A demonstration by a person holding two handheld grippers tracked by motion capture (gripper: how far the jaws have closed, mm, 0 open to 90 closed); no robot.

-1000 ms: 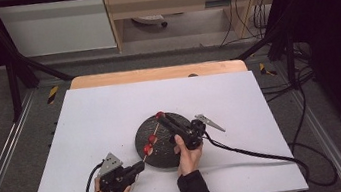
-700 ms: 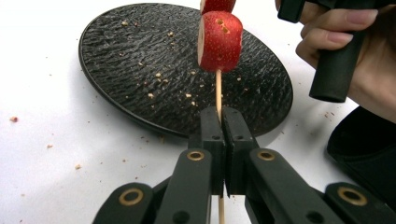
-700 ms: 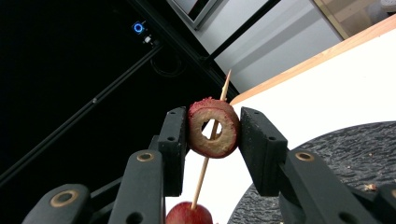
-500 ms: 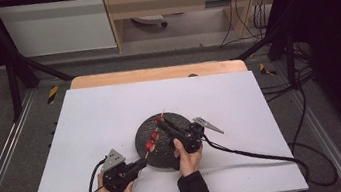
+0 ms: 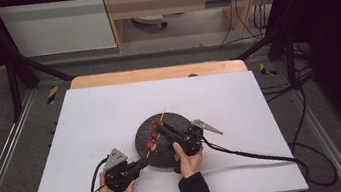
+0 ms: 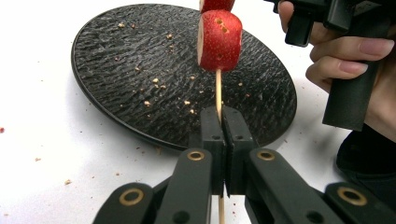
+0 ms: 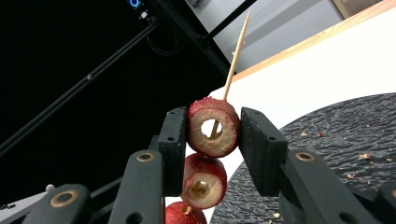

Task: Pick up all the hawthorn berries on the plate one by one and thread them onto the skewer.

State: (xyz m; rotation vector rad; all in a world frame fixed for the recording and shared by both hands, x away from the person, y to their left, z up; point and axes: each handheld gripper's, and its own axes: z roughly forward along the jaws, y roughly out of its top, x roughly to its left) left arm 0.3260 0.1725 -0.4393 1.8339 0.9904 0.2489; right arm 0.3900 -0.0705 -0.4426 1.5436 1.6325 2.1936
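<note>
Light fell evenly from above in the high view: the white tabletop (image 5: 91,122) was bright, almost washed out, while the surroundings at both sides sank into near black. Shadows on it were faint and short. That picture was soft and grainy. In the left gripper view the dark plate (image 6: 116,70) showed crisp texture and the tabletop glared white. The right gripper view had a black, underexposed background; the near jaws were slightly blurred.

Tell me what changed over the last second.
Little changed. The left gripper shifted slightly along the table, staying shut on the skewer. The right gripper kept clamping the top fruit ring over the black plate.
</note>
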